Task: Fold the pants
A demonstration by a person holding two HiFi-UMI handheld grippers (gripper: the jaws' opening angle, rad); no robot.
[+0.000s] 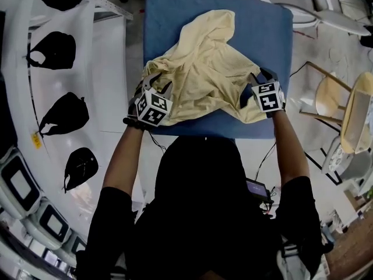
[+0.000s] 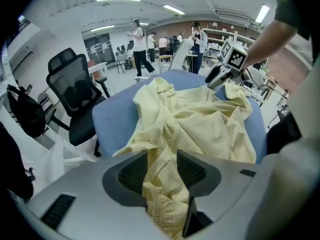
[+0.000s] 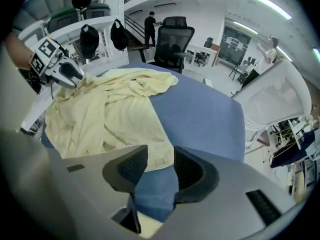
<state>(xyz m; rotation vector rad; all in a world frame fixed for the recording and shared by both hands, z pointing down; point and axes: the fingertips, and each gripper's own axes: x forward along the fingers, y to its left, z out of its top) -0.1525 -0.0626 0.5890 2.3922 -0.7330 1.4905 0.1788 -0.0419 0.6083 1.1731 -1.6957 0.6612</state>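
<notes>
Pale yellow pants (image 1: 204,69) lie crumpled on the blue table (image 1: 175,16), bunched toward its near edge. My left gripper (image 1: 150,85) is at the heap's near left corner. In the left gripper view its jaws (image 2: 162,156) stand apart with a fold of the yellow cloth (image 2: 165,184) running loosely between the pads. My right gripper (image 1: 257,83) is at the near right corner. Its jaws (image 3: 160,156) are open, with a hemmed edge of the pants (image 3: 157,156) lying between them over bare blue table (image 3: 200,109). Each gripper shows in the other's view, over the cloth.
Several black bags (image 1: 52,51) hang on a white rack left of the table. A black office chair (image 2: 75,94) stands beyond the table's far side. A wooden chair (image 1: 332,95) and cables sit to the right. People stand far off in the room.
</notes>
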